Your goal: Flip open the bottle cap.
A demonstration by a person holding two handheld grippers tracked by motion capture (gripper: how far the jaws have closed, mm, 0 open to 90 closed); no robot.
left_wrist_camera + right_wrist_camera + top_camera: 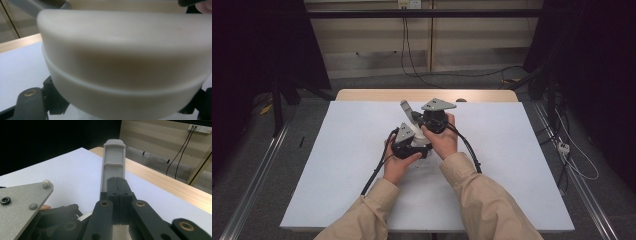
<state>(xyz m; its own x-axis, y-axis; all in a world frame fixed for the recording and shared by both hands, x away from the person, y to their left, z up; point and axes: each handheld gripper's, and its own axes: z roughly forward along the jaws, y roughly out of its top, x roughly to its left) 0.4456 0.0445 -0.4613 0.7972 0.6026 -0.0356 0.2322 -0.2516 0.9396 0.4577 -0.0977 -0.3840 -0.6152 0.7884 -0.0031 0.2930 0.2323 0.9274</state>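
Observation:
A cream rounded body (125, 62) with a groove around it sits close up in the left gripper view, wedged between the jaws of my left gripper (120, 111), which is shut on it. From it rises a flat grey lever (113, 162), and my right gripper (117, 185) is shut on the lever's lower end. In the high view both grippers meet at the table's middle: the left gripper (416, 145) holds the cream body (421, 142) low, and the right gripper (416, 120) is just behind it, with the grey lever (406, 107) sticking up and tilted to the back left.
A white sheet (337, 165) covers the table, with a wooden strip (362, 94) bare along its far edge. Black cables (374, 172) trail from the grippers toward the person. Dark curtains and floor cables flank the table.

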